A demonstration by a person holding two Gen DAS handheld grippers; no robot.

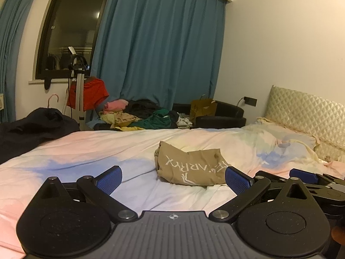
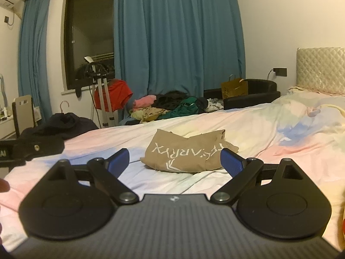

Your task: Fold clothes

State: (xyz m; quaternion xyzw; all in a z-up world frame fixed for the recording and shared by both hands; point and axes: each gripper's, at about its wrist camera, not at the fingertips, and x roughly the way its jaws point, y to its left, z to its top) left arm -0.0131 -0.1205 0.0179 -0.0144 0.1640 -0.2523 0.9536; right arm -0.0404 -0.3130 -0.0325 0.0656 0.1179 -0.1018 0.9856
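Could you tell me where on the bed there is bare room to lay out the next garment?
Bare sheet lies left of the folded tan shirt, up to the black garment at the bed's left edge, and behind the shirt. Toward the headboard the bedding is rumpled.

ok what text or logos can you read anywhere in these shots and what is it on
"ARC'TERYX", white, seen upside down and partly creased, so a few letters are lost: on the folded tan shirt lying on the bed.
A white graphic under that word on the shirt: no readable letters.
Dark pattern on the brown paper bag: too blurred to read.
White marks on the black object at the far left edge: cut off, unreadable.
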